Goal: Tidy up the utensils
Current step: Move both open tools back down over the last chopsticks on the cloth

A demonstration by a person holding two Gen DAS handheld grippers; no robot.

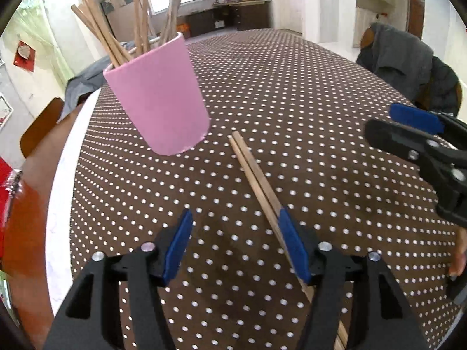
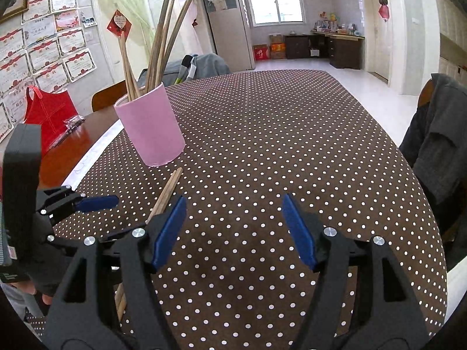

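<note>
On dotted tablecloth point(image 2: 262, 134) — pink cup point(image 2: 150, 129), chopstick pair point(image 1: 256, 180) loose; left gripper point(image 1: 233, 245), right gripper point(image 2: 233, 230) agape, empty — no legible writing.

Chopsticks on the spotted desk point(image 1: 292, 93)

Left gripper point(image 1: 235, 224) open; chopsticks point(image 1: 254, 172) touch its right pad, pink cup point(image 1: 157, 96) at eleven o'clock, right gripper point(image 1: 408, 134) at two.

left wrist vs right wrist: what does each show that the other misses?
Left wrist only: the right hand-held gripper seen from the side.
Right wrist only: red bag, wall certificates, fridge, and the left hand-held gripper from the side.
Both: pink cup of chopsticks, loose pair lying on the dotted cloth, grey jacket, both grippers open.
</note>
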